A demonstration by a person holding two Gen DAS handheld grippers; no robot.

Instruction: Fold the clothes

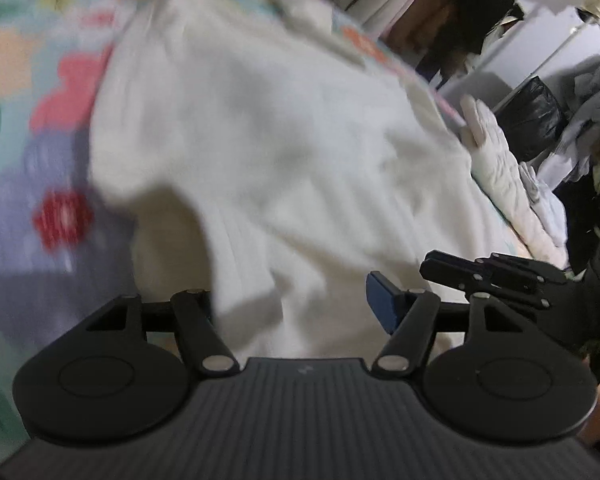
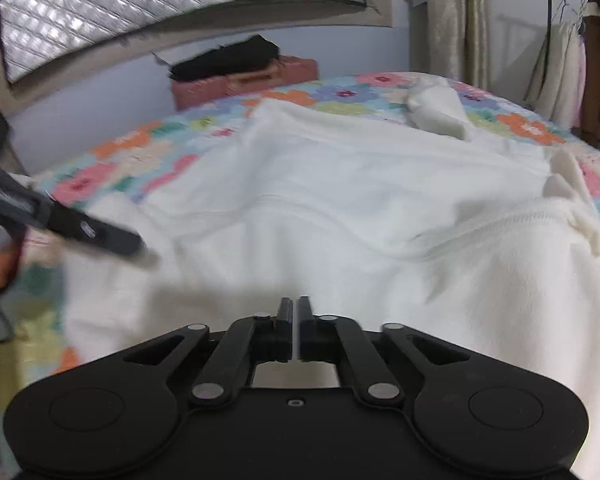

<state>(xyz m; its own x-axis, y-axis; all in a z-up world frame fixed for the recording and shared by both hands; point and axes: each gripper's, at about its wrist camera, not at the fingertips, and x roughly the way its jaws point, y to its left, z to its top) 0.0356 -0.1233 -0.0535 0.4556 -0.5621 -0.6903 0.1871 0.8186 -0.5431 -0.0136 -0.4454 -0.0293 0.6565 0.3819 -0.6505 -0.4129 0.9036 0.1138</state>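
Observation:
A large white garment (image 1: 260, 152) lies spread on a bed with a flowered cover (image 1: 28, 80). My left gripper (image 1: 296, 304) is open, its jaws wide apart over the garment's near edge; a fold of cloth lies between them and hides the left fingertip. My right gripper shows at the right of that view (image 1: 484, 272). In the right wrist view the white garment (image 2: 340, 208) fills the bed. My right gripper (image 2: 295, 312) is shut, fingers together just above the cloth, with nothing visibly held. The left gripper (image 2: 92, 232) reaches in, blurred, from the left.
A folded white item (image 2: 436, 112) lies at the bed's far side. A pink box with dark cloth (image 2: 240, 72) stands by the wall. A clothes rack (image 2: 572, 40) stands at right. A black bag and piled clothes (image 1: 540, 116) sit beside the bed.

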